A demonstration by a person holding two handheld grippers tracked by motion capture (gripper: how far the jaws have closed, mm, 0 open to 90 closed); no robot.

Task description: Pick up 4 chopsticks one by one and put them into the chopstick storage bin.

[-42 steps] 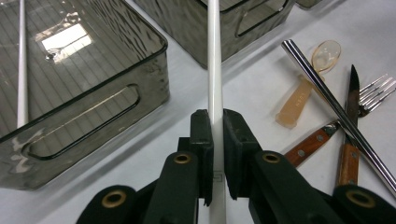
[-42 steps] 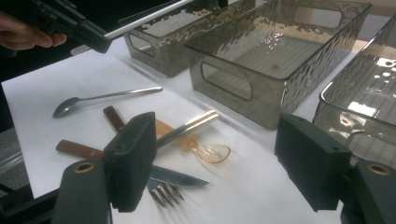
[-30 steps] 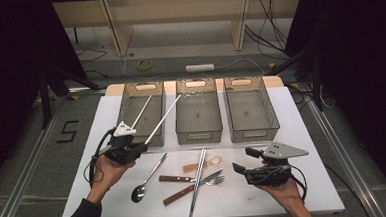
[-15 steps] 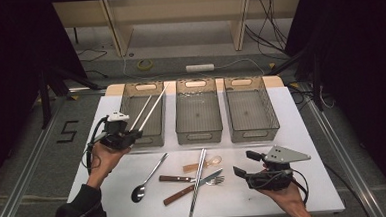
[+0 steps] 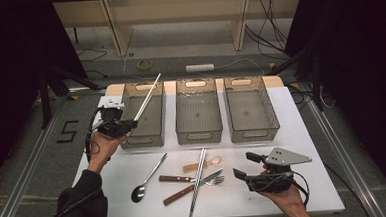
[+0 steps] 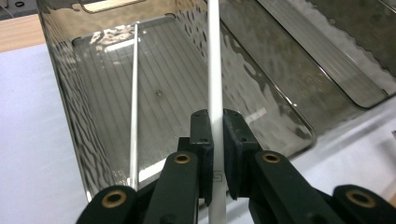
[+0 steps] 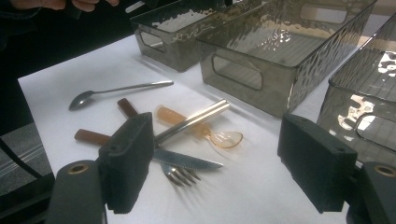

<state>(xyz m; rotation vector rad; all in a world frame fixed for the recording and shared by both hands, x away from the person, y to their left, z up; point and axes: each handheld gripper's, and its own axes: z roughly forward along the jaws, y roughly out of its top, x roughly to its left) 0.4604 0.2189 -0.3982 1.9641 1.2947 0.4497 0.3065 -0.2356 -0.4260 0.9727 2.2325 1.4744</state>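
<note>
My left tongs are clamped on a white chopstick, which slants up from the jaws over the left bin. My right tongs stand wide apart, with cutlery beyond them.

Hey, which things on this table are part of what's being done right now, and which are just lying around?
In the job:
- left tool, shut on a silver chopstick
- left bin, under the chopstick, with another chopstick inside

Lying about:
- steel spoon
- chopstick pair
- knife
- fork
- amber plastic spoon
- middle bin
- right bin
- right tool, open
</note>
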